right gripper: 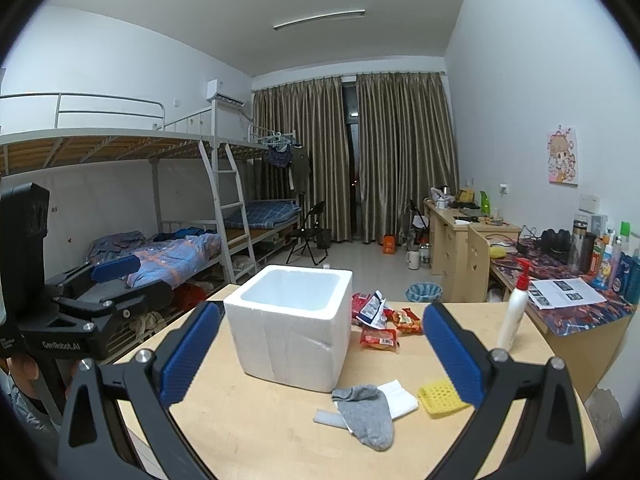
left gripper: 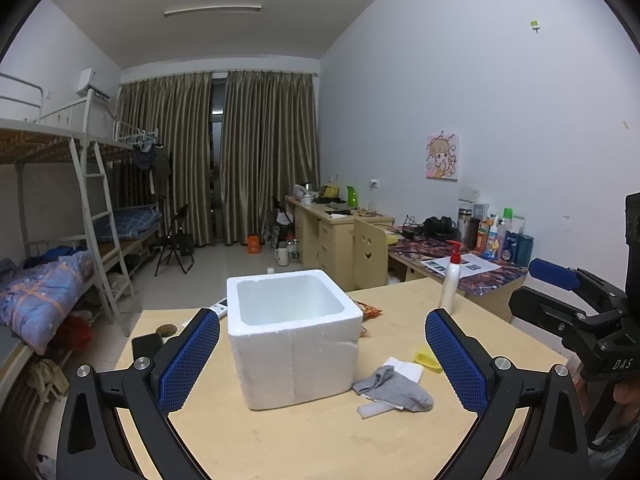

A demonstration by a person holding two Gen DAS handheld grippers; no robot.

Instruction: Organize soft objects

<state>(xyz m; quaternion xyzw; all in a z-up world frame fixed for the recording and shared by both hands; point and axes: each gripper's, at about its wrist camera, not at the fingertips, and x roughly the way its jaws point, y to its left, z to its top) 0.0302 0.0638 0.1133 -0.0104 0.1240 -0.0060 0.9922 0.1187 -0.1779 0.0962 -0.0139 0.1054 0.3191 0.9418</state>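
A white foam box [left gripper: 294, 336] [right gripper: 290, 320] stands open and looks empty in the middle of the wooden table [left gripper: 280, 440] [right gripper: 260, 432]. A grey sock [left gripper: 394, 388] [right gripper: 366, 412] lies right of it, partly over a white folded cloth [left gripper: 406, 368] [right gripper: 400, 398] and a thin white foam strip [right gripper: 328, 418]. A yellow mesh sponge [right gripper: 442, 396] [left gripper: 428, 360] lies further right. My left gripper [left gripper: 320, 360] is open and empty, held above the table in front of the box. My right gripper [right gripper: 320, 356] is open and empty, also in front of the box.
Red snack packets [right gripper: 380, 320] [left gripper: 370, 312] lie behind the box. A white pump bottle [right gripper: 514, 312] [left gripper: 450, 280] stands at the table's right. A remote [left gripper: 220, 306] and a dark round object [left gripper: 168, 330] lie at the left. Desks stand right, bunk beds left.
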